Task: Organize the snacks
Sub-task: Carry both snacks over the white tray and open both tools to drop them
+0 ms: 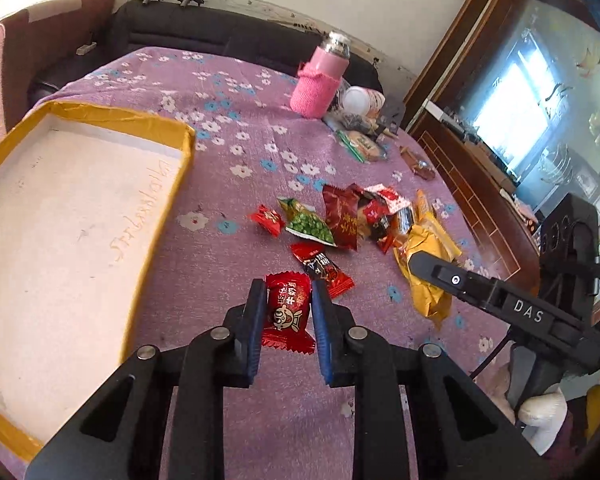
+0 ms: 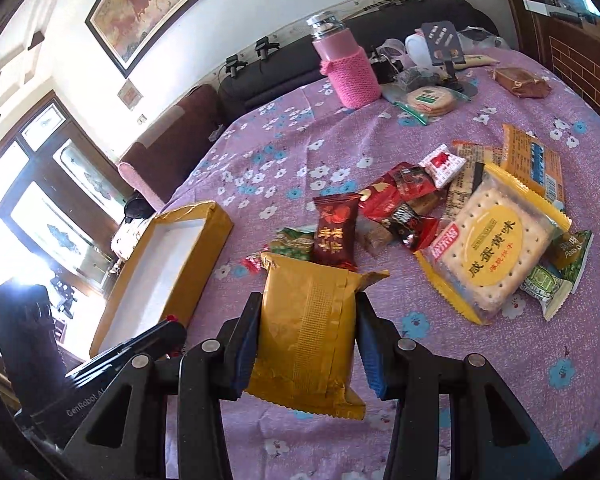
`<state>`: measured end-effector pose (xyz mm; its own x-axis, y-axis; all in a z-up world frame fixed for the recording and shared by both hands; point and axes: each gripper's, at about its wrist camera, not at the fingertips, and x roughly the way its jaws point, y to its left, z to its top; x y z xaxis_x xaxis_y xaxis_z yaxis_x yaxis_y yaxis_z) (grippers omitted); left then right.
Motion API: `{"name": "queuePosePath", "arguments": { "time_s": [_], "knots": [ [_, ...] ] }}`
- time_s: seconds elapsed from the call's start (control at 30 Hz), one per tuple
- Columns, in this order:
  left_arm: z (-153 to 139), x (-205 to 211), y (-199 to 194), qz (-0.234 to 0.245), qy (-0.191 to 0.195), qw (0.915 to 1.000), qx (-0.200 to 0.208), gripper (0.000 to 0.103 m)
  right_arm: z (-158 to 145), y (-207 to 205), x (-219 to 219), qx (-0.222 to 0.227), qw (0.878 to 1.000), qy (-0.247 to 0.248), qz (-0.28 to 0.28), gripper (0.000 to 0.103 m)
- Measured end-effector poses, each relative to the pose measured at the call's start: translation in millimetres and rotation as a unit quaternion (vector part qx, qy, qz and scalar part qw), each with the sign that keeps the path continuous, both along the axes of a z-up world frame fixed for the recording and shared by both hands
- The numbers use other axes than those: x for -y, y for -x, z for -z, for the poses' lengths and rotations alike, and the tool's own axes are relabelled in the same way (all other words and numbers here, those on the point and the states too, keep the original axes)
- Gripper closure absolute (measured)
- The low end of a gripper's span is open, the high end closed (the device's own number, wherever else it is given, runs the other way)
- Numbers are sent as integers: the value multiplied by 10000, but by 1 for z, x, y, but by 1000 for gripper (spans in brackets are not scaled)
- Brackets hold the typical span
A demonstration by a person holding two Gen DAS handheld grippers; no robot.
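Observation:
My left gripper (image 1: 288, 294) is shut on a red candy wrapper (image 1: 287, 308), held above the purple flowered tablecloth. A white box lid with a yellow rim (image 1: 100, 114) lies to its left, with nothing in it. My right gripper (image 2: 306, 308) is shut on a yellow snack packet (image 2: 308, 332); that packet also shows in the left wrist view (image 1: 428, 256) with the right gripper's finger on it. A pile of loose snacks (image 1: 352, 220) lies ahead, among them a large cracker pack (image 2: 496, 248), a green pea packet (image 1: 308, 224) and a dark red packet (image 2: 336, 232).
A pink bottle in a knitted sleeve (image 2: 348, 68) stands at the far side with a round biscuit pack (image 2: 430, 100), a phone stand (image 2: 446, 46) and a brown wrapped cake (image 2: 522, 82). A dark sofa (image 1: 172, 28) runs behind the table. A wooden cabinet (image 1: 480, 160) stands to the right.

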<state>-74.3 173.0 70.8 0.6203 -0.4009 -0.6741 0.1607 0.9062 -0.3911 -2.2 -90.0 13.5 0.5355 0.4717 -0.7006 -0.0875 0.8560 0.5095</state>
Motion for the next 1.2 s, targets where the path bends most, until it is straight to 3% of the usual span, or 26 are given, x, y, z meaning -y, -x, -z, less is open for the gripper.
{"name": "queuePosePath", "arguments": {
  "time_s": [0.2,0.33,0.47,0.63,0.9,1.1,1.2],
  "knots": [
    [-27,-86,30,-928,-90,9951,325,83,-37,8,-63,265,9969,-97,-729,58],
    [-25,-145,38,-1576,-270,9869,222,83,-49,7,-136,211,9885,-284,-1472,58],
    [-7,-181,25,-1861,-735,9798,-66,83,-35,3,-213,-125,9769,-380,-2099,58],
    [23,-212,15,-2059,-828,9740,-462,83,-4,-5,-281,-424,9706,-127,-2366,59],
    [32,-235,29,-2226,-599,9714,-572,75,29,-13,-323,-681,9666,43,-2469,56],
    [20,-241,50,-2401,-393,9693,-355,72,13,1,-321,-448,9646,176,-2591,53],
    [14,-245,69,-2535,-199,9669,-202,63,-3,31,-319,-96,9528,428,-3003,53]
  ]
}}
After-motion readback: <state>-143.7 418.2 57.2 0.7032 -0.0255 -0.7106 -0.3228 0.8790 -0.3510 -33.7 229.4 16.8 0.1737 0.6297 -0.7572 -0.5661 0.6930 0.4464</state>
